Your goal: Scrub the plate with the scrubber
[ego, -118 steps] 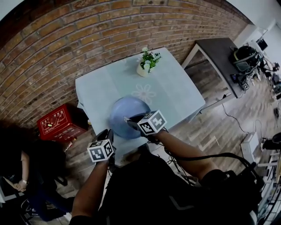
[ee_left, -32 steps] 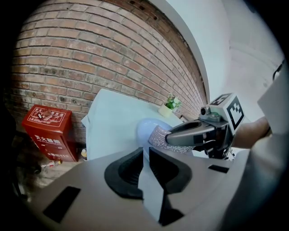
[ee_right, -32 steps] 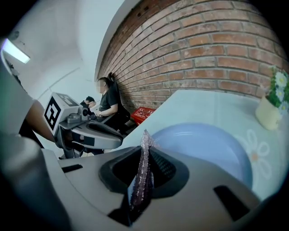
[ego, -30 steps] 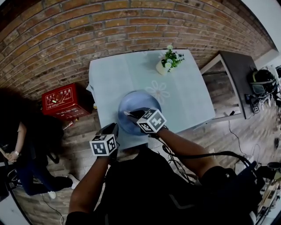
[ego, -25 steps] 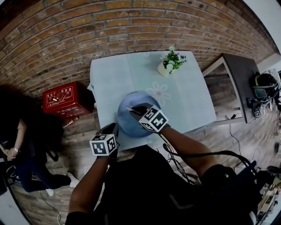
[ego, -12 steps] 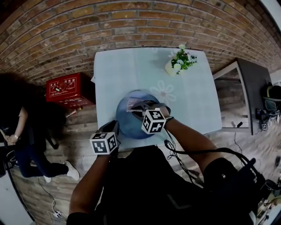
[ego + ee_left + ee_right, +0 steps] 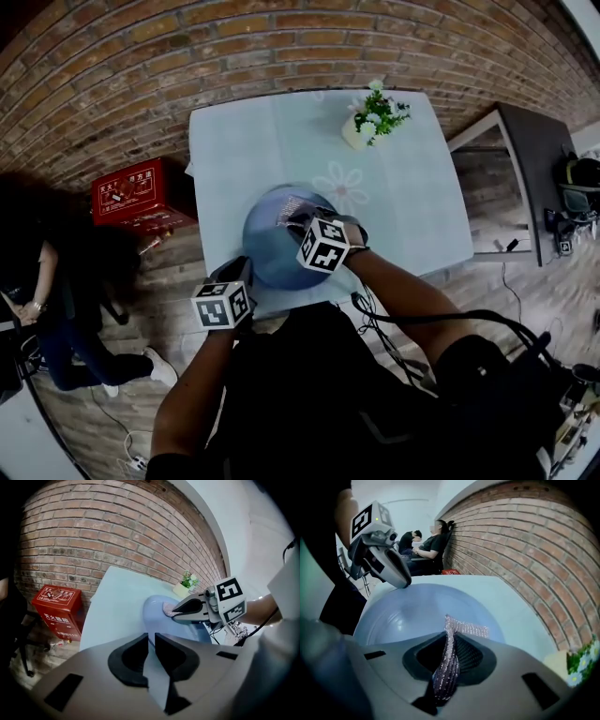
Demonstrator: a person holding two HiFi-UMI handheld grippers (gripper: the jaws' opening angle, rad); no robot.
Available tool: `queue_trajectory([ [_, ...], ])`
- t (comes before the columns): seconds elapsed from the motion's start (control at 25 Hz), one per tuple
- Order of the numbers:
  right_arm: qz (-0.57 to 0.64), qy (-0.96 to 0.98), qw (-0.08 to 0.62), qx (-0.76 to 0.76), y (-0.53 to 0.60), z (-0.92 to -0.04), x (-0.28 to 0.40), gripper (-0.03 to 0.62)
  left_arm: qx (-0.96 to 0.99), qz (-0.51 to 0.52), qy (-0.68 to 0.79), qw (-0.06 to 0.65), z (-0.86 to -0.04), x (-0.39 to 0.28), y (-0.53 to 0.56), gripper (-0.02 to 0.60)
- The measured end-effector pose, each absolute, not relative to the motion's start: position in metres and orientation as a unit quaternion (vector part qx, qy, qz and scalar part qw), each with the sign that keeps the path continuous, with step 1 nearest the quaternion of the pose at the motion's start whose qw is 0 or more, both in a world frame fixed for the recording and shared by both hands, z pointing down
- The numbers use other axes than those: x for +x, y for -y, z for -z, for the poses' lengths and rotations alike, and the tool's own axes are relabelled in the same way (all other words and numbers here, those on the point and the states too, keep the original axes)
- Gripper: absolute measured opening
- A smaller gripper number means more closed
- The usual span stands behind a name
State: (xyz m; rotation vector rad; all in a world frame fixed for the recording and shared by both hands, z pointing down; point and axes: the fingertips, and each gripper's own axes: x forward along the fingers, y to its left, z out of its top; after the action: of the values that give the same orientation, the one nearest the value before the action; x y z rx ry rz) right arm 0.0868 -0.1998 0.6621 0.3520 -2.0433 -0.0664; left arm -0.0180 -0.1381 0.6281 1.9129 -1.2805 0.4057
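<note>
Where the right gripper (image 7: 447, 641) clamps a glittery pink mesh scrubber (image 7: 465, 629) over the round blue plate (image 7: 265, 242) on the pale table (image 7: 248, 141), contact is unclear. In the head view its marker cube (image 7: 324, 246) hides the jaws. The left gripper (image 7: 151, 641) pinches the plate's near rim, partly covered.

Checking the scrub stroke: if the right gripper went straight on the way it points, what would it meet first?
Most likely the plate, with the held scrubber touching first; the depth is unclear.

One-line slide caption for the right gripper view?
Right gripper pinches the sparkly scrubber over the blue plate while the left gripper grips its rim.
</note>
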Motion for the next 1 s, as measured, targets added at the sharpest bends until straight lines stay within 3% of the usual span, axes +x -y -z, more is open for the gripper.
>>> queue_trajectory([
  [0.6, -0.128, 0.803, 0.517, 0.268, 0.162, -0.666, 0.109, 0.067, 0.804, -0.167, 0.432, 0.373, -0.611, -0.022, 0.132, 0.051],
  [1.0, -0.253, 0.787, 0.455, 0.331, 0.135, -0.654, 0.085, 0.067, 0.825, -0.156, 0.405, 0.362, -0.599, -0.056, 0.124, 0.051],
])
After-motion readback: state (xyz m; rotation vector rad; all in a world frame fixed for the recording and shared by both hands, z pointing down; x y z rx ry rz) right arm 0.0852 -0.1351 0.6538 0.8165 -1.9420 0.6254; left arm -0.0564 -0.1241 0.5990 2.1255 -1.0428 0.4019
